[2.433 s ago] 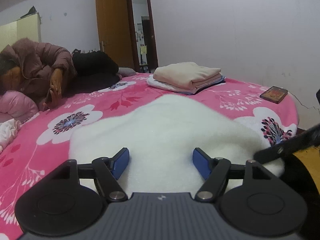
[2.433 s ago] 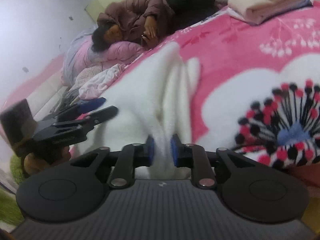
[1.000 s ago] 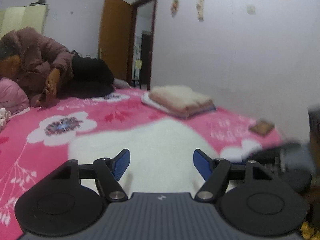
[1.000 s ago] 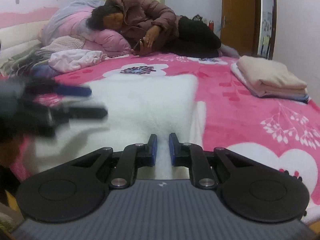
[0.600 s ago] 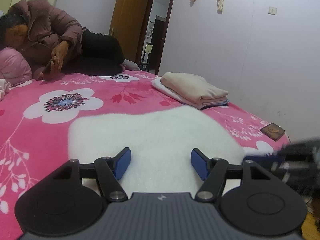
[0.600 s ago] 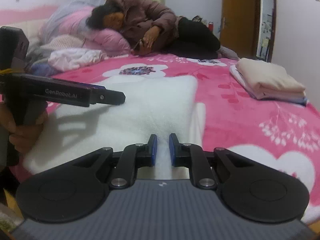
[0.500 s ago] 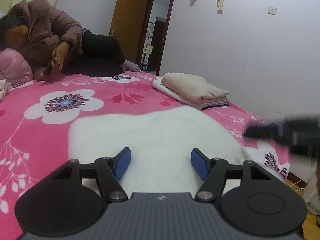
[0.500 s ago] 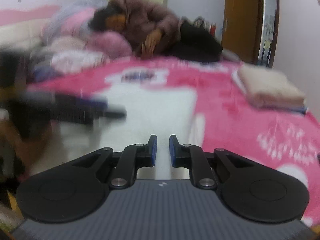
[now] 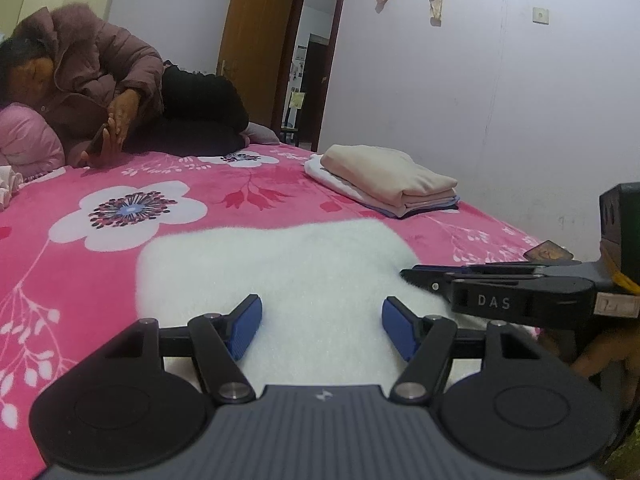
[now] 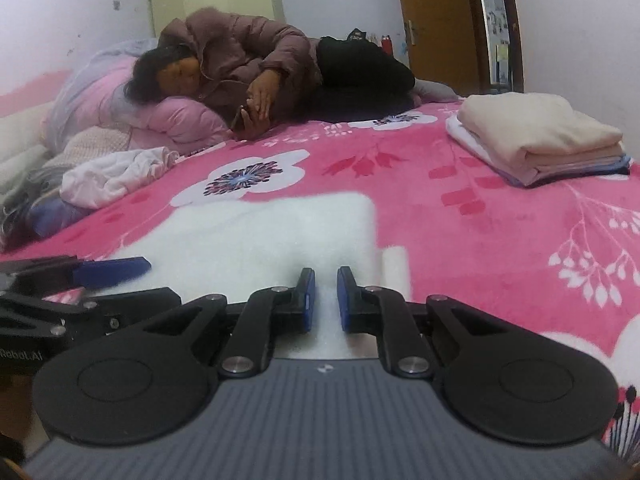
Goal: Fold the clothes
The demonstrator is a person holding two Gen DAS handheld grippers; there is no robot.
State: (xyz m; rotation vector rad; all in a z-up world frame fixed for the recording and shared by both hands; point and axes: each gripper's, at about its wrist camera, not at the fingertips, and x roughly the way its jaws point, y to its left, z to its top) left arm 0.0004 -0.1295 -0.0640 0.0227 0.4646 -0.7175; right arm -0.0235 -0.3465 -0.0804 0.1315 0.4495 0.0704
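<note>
Left wrist view: one white fleece garment [image 9: 296, 264] flat at bed's near edge; left gripper [image 9: 322, 328] jaws apart above it, nothing clamped. Right gripper [image 10: 325, 300] jaws nearly together, pads pinching fleece fold. One folded stack [image 9: 384, 180] near far right edge. One person [image 10: 240, 68] lying at head. Pink floral blanket [image 9: 100, 184], white walls, wooden door [image 9: 256, 44].

One white fleece garment [image 9: 288, 264], one stack of folded clothes [image 9: 384, 180], two hand-held grippers: left hand-held gripper [image 9: 322, 322], right hand-held gripper [image 10: 325, 300], one person [image 10: 248, 76], one bed [image 10: 500, 240]
</note>
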